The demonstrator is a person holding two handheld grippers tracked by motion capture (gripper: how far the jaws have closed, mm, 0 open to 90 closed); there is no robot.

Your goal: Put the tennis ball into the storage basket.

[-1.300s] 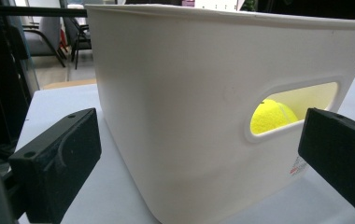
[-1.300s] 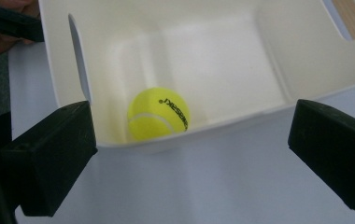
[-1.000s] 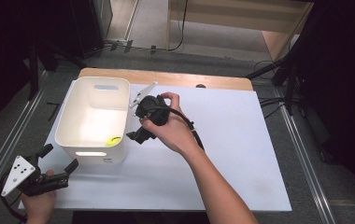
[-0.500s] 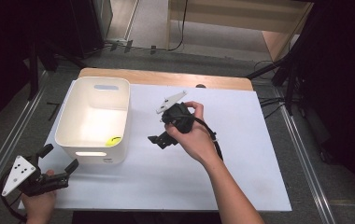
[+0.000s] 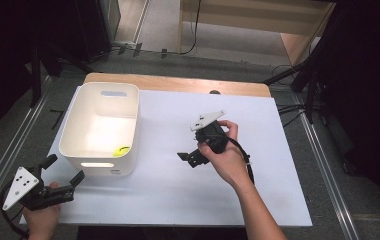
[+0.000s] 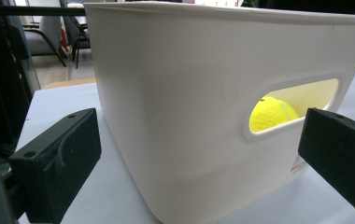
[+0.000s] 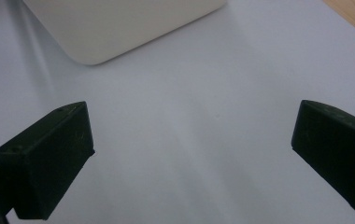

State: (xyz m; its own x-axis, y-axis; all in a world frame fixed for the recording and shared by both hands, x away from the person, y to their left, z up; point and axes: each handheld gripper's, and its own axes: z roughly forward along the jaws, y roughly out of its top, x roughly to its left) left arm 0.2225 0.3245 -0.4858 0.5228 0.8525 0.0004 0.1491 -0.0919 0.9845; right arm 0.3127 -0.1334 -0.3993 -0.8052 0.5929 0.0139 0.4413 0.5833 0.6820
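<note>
Right hand-held gripper (image 5: 190, 157) hovers over bare bench (image 5: 178, 200), jaws spread wide, nothing held. Left hand-held gripper (image 5: 60, 187) likewise released, just beside the white bin (image 5: 128, 150). Tennis ball (image 5: 121, 150) lies inside the bin at its near wall. Best practice, I judge: keep both clear of the bin wall to avoid nudging it.
</note>
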